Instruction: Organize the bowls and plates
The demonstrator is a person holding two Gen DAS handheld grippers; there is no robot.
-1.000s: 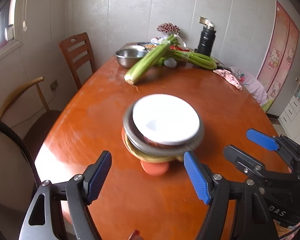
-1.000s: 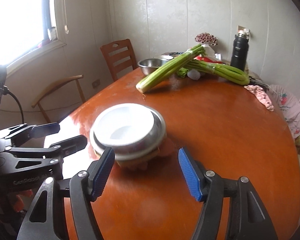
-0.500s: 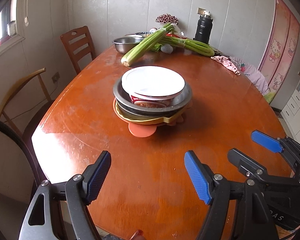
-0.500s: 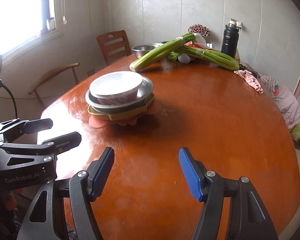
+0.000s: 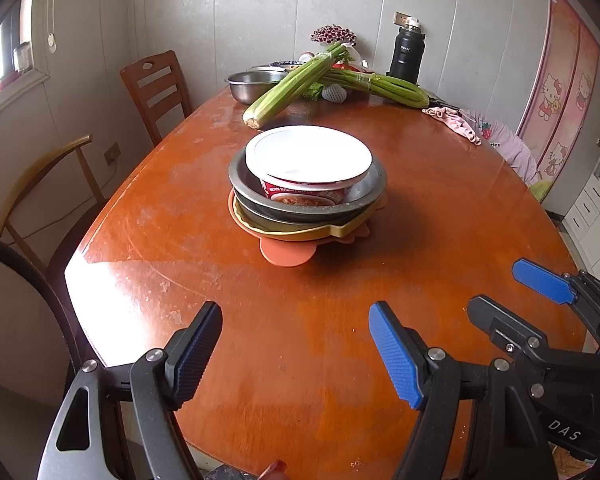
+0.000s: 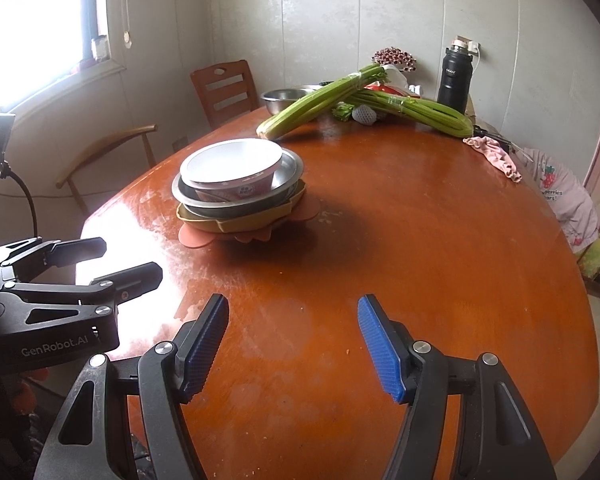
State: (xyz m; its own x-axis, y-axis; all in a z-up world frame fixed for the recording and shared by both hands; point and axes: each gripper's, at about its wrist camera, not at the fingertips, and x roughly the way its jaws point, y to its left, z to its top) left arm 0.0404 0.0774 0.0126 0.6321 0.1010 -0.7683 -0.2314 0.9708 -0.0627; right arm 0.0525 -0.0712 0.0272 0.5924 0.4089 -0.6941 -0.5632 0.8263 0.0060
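A stack of dishes stands mid-table: a white printed bowl (image 5: 308, 160) (image 6: 232, 168) sits in a steel bowl (image 5: 364, 194) (image 6: 288, 172), on a yellow plate (image 5: 332, 232) (image 6: 236, 224), on an orange petal-shaped mat (image 5: 286, 254) (image 6: 194, 238). My left gripper (image 5: 296, 332) hangs open over the near table edge, well short of the stack, nothing between its blue pads. My right gripper (image 6: 294, 324) is open and empty too, right of the left one. Each gripper shows in the other's view: the right gripper (image 5: 512, 292), the left gripper (image 6: 112, 260).
Far end of the wooden table (image 5: 440, 208): another steel bowl (image 5: 252, 84), celery bunches (image 5: 296, 84), a black flask (image 5: 408, 54), a pink cloth (image 5: 454, 120). Two chairs (image 5: 156, 88) stand along the left side.
Both grippers have drawn back from the stack toward the near table edge; the stack now looks smaller and farther. The jaws kept the same width.
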